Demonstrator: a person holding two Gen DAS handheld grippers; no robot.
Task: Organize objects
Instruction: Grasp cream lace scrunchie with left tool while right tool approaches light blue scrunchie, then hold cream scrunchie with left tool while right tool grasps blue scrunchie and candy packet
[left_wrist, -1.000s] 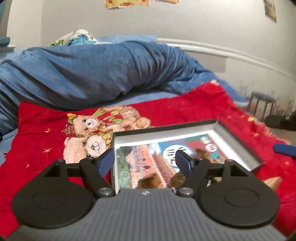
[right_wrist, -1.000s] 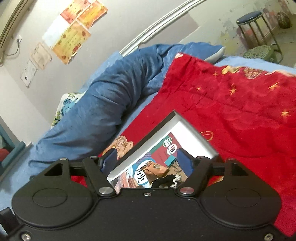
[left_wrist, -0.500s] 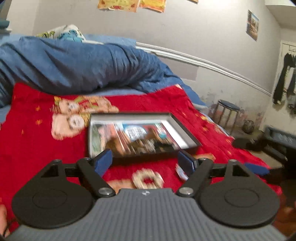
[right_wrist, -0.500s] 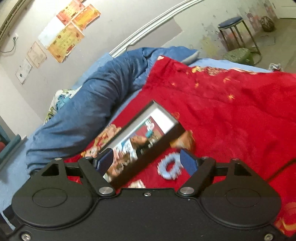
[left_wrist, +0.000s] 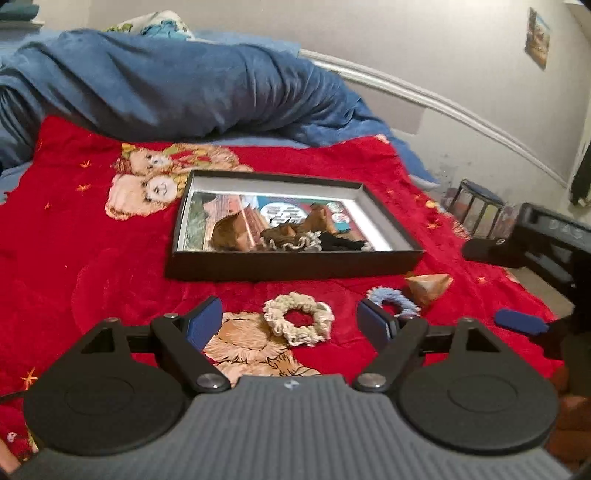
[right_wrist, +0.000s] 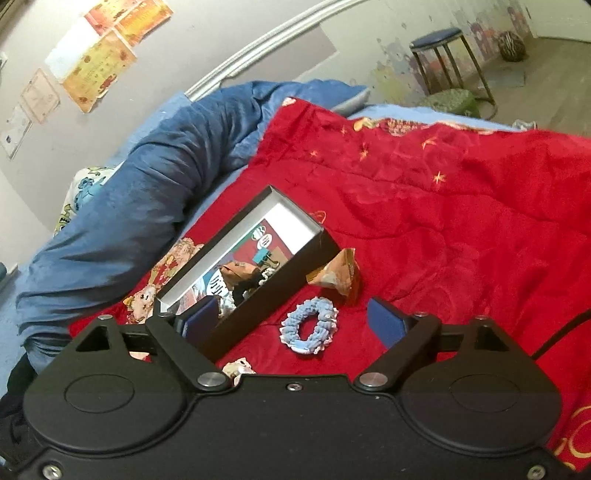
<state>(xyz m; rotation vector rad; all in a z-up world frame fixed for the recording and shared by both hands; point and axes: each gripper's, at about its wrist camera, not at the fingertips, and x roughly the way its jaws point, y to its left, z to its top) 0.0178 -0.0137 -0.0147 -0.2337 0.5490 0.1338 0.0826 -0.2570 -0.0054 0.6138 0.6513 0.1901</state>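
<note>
Left tongs (left_wrist: 288, 321) wide open, nothing held, pads clear of everything. They hover over the red blanket (left_wrist: 92, 258) on the bed, pointing down at a cream scrunchie (left_wrist: 297, 323) that lies on the blanket between the two blue pads, touching neither.

Right tongs (right_wrist: 295, 323) also wide, jaws opening at this moment, nothing gripped. A blue scrunchie (right_wrist: 310, 330) lies on the blanket between the pads, apart from both. In the left view the right tongs show at the far right edge as a dark body with one blue pad (left_wrist: 521, 321).

Black box (left_wrist: 291, 264), shallow, open top, white inner walls, printed picture on its floor. It sits flat on the blanket just beyond the two scrunchies. Inside: brown paper shapes (left_wrist: 229, 234), a pale scrunchie (left_wrist: 295, 242) and a black scrunchie (left_wrist: 336, 240), bunched toward the near wall.

Brown paper pyramid (left_wrist: 428, 288) lies on the blanket outside the box, near its right near corner, just right of the blue scrunchie; touching or not, cannot tell. In the right view the pyramid (right_wrist: 336, 277) sits right beside the box wall (right_wrist: 258, 306).

Bear prints on the blanket left of the box. Blue duvet (left_wrist: 166, 85) bunched at the far side of the bed against the wall. Stool (right_wrist: 443, 55) on the floor far right. Papers (right_wrist: 92, 70) stuck on the wall.
</note>
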